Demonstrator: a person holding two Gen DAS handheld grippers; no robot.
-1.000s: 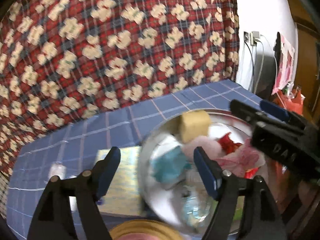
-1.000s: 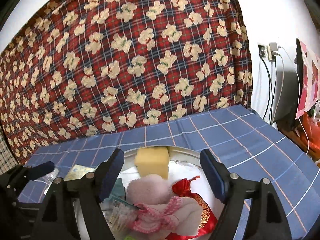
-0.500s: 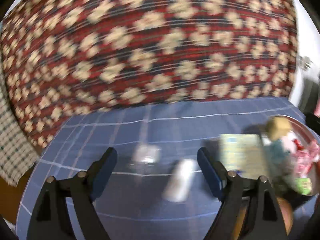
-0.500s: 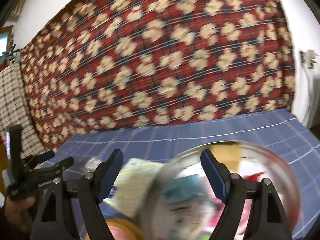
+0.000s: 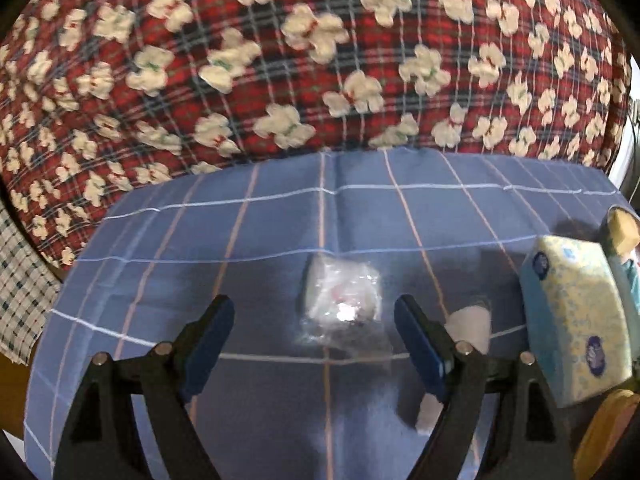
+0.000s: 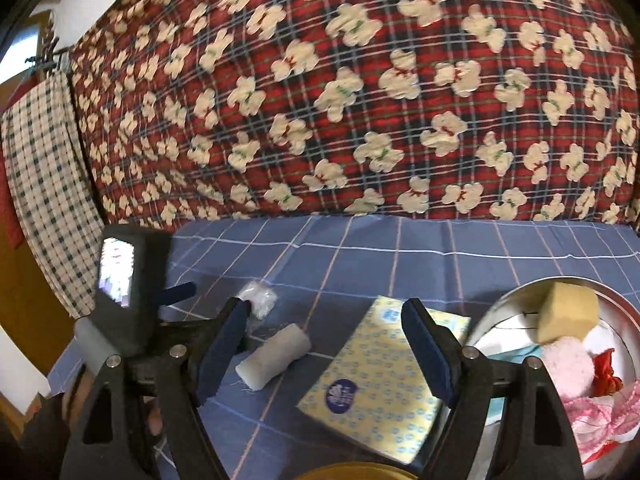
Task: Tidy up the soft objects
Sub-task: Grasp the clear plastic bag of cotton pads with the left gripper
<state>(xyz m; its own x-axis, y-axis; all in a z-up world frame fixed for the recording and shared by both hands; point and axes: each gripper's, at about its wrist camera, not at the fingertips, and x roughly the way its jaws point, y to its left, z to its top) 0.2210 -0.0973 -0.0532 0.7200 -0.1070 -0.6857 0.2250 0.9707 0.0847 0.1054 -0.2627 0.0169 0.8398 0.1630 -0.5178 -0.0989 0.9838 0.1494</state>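
The left tongs (image 5: pixel 314 338) stand spread wide with nothing between their blue pads, hanging over a crinkly clear plastic packet (image 5: pixel 340 304) of something white, which lies flat on the worktop (image 5: pixel 240 240) under a blue cloth with a thin pale grid. Just to its right lies a white gauze roll (image 6: pixel 274 356), cylindrical and fuzzy at the ends. The right tongs (image 6: pixel 324 354) also gape, holding nothing, above a flat rectangular tissue pack (image 6: pixel 376 376) in glossy yellow wrap with small blue rings. At the right sits a round shiny metal basin (image 6: pixel 616 292) holding a yellow sponge block (image 6: pixel 566 312), a fluffy pink ball (image 6: pixel 566 368), a red satin pouch (image 6: pixel 606 376) and pink-white knit fabric (image 6: pixel 600 416). Behind hangs a red plaid blanket (image 6: pixel 360 100) printed with cream bears.
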